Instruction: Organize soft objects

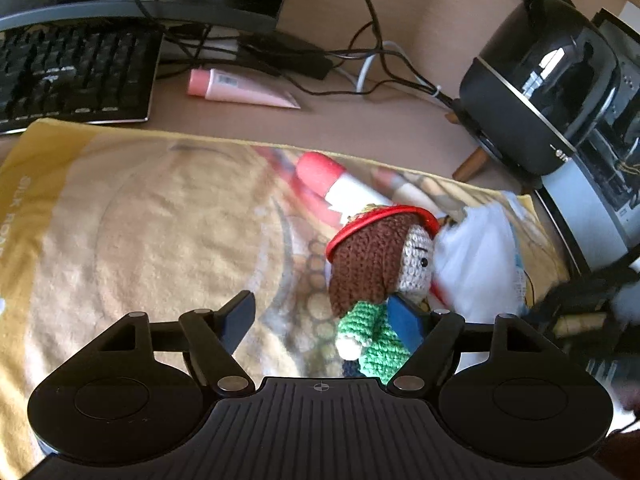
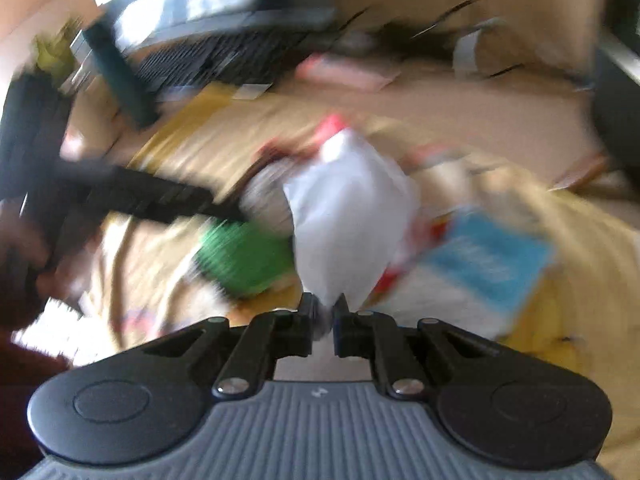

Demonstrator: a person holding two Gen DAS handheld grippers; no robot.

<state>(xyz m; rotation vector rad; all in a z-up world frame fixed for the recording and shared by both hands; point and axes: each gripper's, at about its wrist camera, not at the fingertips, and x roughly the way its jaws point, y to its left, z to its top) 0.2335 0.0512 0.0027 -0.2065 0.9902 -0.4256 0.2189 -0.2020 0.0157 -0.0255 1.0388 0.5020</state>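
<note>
Right tongs (image 2: 325, 312) on blurred, seemingly white pouch (image 2: 348, 216)

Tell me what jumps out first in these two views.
The crocheted doll, with brown hair, red hat brim and green top, stands on the yellow towel between the open left gripper's fingers. Beside it, the right gripper pinches a white bag.

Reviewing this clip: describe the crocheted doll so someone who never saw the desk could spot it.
On the yellow printed towel in front of the keyboard, look between the open left gripper's fingers. The crocheted doll has brown yarn hair, a red hat brim and a green sweater, unlike the smooth white bag beside it.
</note>
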